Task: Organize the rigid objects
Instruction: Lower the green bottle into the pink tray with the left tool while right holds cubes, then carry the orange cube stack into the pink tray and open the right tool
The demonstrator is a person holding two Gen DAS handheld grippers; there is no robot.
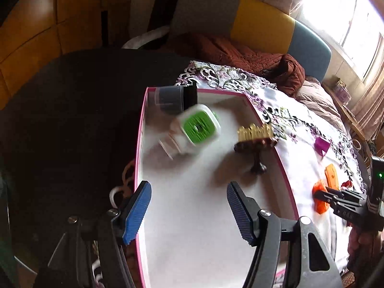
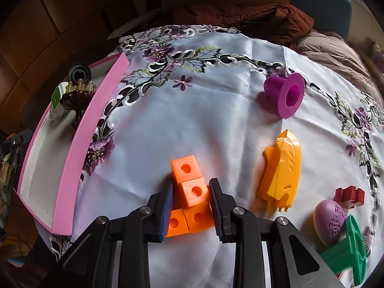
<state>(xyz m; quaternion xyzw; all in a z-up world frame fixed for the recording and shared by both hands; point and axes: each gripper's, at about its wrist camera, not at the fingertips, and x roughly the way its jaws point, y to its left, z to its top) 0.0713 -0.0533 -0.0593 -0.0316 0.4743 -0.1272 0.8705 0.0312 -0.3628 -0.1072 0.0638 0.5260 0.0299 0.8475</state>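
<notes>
Two grippers: left gripper (image 1: 189,212) agape over pink tray (image 1: 283,175), right gripper (image 2: 192,206) clamping orange blocks (image 2: 193,193).

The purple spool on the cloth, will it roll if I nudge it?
Probably. The purple spool lies on its side, so its round flange could roll in a curve. It looks like hard hollow plastic, likely light and stiff. The cloth may damp it.
</notes>
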